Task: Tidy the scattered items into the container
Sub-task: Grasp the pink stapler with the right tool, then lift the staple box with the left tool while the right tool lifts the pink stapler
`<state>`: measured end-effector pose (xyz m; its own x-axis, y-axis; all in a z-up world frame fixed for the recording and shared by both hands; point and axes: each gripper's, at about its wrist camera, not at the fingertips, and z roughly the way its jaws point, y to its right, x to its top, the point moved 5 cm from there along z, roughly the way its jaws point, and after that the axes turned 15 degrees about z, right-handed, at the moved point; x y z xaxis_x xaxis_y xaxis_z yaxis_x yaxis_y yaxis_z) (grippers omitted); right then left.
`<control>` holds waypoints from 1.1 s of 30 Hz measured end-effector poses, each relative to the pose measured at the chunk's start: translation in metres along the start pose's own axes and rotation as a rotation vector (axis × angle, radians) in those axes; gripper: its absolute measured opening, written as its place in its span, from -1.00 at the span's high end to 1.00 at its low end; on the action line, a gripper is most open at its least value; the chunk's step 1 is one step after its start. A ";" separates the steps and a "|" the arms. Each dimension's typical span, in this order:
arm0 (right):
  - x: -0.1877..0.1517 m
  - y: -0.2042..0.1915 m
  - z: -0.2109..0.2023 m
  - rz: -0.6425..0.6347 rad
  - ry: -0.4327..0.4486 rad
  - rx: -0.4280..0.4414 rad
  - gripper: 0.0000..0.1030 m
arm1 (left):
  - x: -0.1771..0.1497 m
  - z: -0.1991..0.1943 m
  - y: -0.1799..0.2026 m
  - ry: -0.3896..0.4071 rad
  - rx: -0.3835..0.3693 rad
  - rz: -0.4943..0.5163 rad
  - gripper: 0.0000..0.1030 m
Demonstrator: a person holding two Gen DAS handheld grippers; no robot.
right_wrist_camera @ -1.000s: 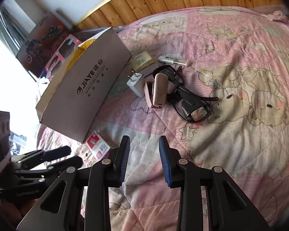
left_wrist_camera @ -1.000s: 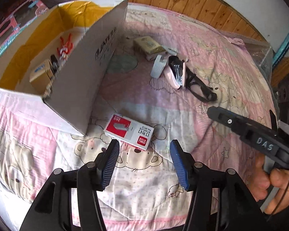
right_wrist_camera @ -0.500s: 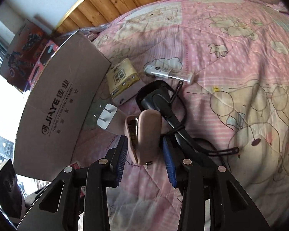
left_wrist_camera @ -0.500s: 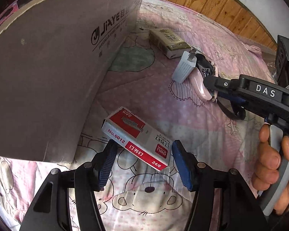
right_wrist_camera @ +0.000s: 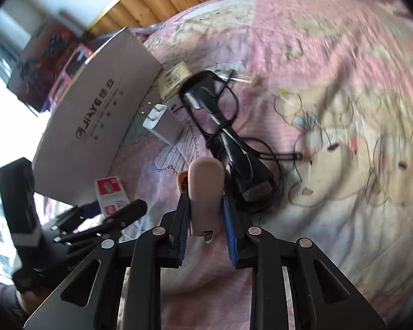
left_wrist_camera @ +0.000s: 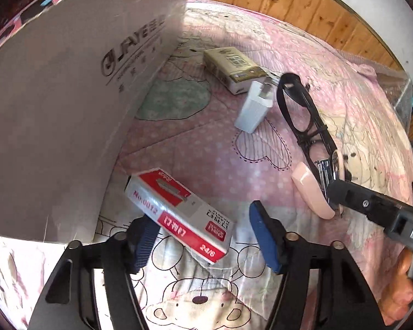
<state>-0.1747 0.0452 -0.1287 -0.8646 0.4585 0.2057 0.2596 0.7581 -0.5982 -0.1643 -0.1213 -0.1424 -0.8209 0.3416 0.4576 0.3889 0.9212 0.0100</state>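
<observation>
**Status.** The pink cartoon-print quilted bed [right_wrist_camera: 330, 55] carries every item. The reference landmark is the grey-white printed cardboard box [left_wrist_camera: 68, 110], which is the container.

**Changes.**
- Right gripper [right_wrist_camera: 203, 203]: half a second ago its jaws straddled the pale pink plastic stapler [right_wrist_camera: 205, 192] without pressing it. They are now clamped on its flanks, some way out from the box's printed wall. The right wrist view is motion-smeared, which suggests that the lift has started.
- Left gripper [left_wrist_camera: 203, 233]: one second ago the red-and-white cardboard staples box [left_wrist_camera: 179, 206] lay ahead of the jaws. It now sits between them, close to the near corner of the container. The jaws are apart. The left pad is at the staples box's edge and the right pad stands clear of it (closure not yet done).

**Meaning for the task.** One item is secured and appears ready for transfer over the container wall. A second item is lined up and needs only a squeeze. The two picks are running in parallel.

**Inventory outside the container.**
- One pair of black plastic-framed spectacles [right_wrist_camera: 242, 165], beyond the stapler.
- One yellowish rectangular packet [left_wrist_camera: 231, 66], near the far end of the printed wall.
- One white two-pin charger plug [left_wrist_camera: 254, 110], just beside the packet.
- One stapler.
- One staples box.
- One small pale object [right_wrist_camera: 234, 77] past the spectacles (too blurred to identify).

The total is six. The contents of the container are not visible.
</observation>
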 end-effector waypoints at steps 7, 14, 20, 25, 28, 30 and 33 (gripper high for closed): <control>-0.020 -0.007 -0.013 -0.134 0.067 -0.104 0.46 | -0.010 -0.008 -0.003 -0.004 -0.019 -0.020 -0.10; -0.027 -0.015 0.002 -0.208 0.082 -0.105 0.36 | -0.004 -0.007 -0.008 -0.014 -0.032 -0.125 -0.49; -0.031 -0.007 -0.013 -0.169 0.076 -0.081 0.49 | -0.002 -0.014 -0.007 0.008 -0.016 -0.046 0.33; -0.035 0.003 -0.021 -0.156 0.087 -0.081 0.49 | -0.011 -0.017 -0.021 0.006 -0.035 -0.117 0.16; -0.035 0.006 -0.016 -0.148 0.090 -0.066 0.48 | -0.007 -0.018 -0.019 0.020 -0.020 -0.120 0.09; -0.032 0.006 -0.013 -0.131 0.085 -0.044 0.48 | -0.005 -0.017 -0.020 0.002 0.027 -0.098 0.30; -0.027 0.010 -0.012 -0.075 0.065 -0.011 0.50 | -0.004 -0.021 -0.019 -0.014 0.031 -0.076 0.70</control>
<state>-0.1434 0.0463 -0.1306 -0.8521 0.4293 0.2992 0.2006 0.7960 -0.5710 -0.1591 -0.1442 -0.1255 -0.8537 0.2725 0.4438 0.3121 0.9499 0.0172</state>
